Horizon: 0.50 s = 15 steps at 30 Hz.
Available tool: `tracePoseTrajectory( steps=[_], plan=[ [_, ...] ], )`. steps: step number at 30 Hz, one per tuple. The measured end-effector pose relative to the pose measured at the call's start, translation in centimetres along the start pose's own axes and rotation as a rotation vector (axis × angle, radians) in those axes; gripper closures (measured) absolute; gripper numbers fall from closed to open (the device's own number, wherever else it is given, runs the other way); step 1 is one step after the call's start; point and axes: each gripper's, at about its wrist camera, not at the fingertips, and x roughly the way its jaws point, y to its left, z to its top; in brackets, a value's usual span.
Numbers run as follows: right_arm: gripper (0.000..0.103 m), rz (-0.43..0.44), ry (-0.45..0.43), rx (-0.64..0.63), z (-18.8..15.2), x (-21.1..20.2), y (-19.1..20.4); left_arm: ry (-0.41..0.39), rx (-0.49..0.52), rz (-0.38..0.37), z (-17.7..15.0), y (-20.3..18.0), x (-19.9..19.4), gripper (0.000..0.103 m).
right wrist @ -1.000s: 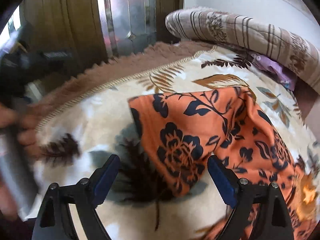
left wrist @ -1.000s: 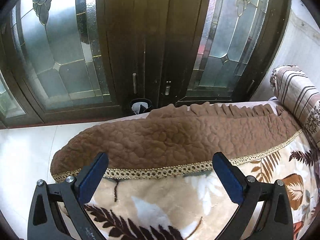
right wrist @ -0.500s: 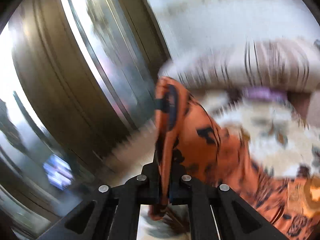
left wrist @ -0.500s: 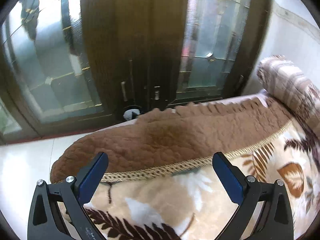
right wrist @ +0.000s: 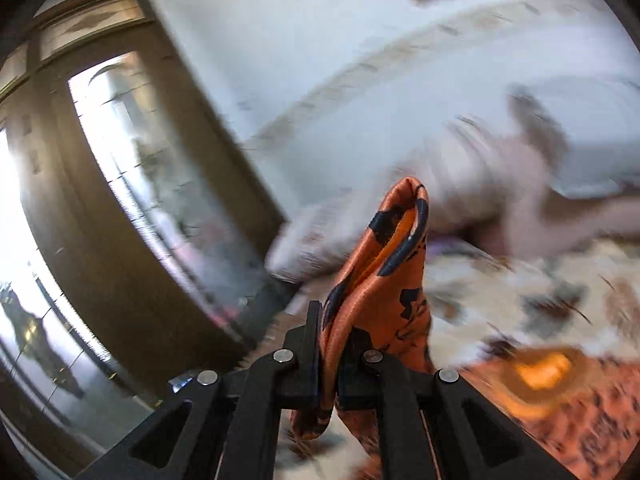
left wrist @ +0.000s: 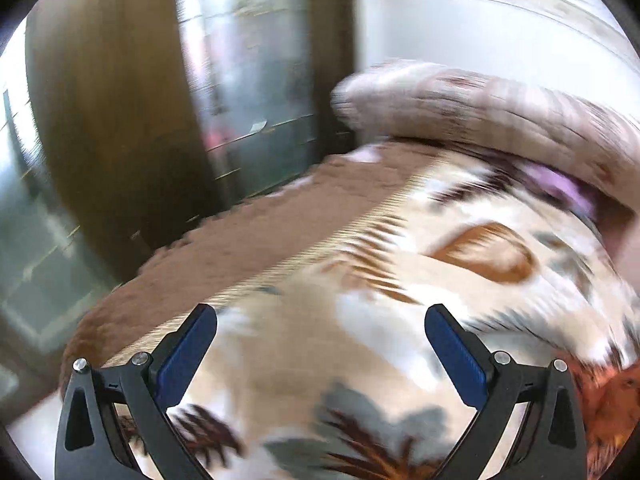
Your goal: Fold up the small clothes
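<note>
Right wrist view: the right gripper (right wrist: 328, 344) is clenched on a bunched edge of the orange floral garment (right wrist: 384, 280), its jaws having snapped together within the last second around cloth that a moment ago lay flat on the bed's leaf-patterned blanket (right wrist: 520, 300). That edge now stands up clear of the blanket, while the rest of the garment trails down to the lower right. The left gripper (left wrist: 320, 356) has swung from facing the glass door (left wrist: 248, 100) toward the striped pillow (left wrist: 480, 108); its jaws stand wide apart, holding nothing, with a corner of the garment at the frame's lower right. Judging by this, the lift is under way and a second grip comes next.
</note>
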Motion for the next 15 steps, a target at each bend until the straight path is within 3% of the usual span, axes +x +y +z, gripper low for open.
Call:
tracePoseTrajectory(
  steps=[4,8,10,15],
  plan=[
    [0.097,-0.114,0.045,0.103,-2.4,-2.7,-8.5,-0.025,0.159,-0.129,-1.8,-5.4,-2.0,0.000],
    [0.097,-0.174,0.065,0.240,-5.3,-5.7,-16.8,0.053,0.244,-0.317,-4.1,-9.6,-2.6,0.000],
    [0.097,-0.195,0.077,0.283,-6.4,-6.2,-19.7,0.103,0.262,-0.372,-5.3,-11.2,-2.5,0.000],
    [0.097,-0.258,0.142,0.353,-10.0,-7.6,-26.4,0.134,0.311,-0.377,-7.4,-13.1,-2.6,0.000]
  ],
)
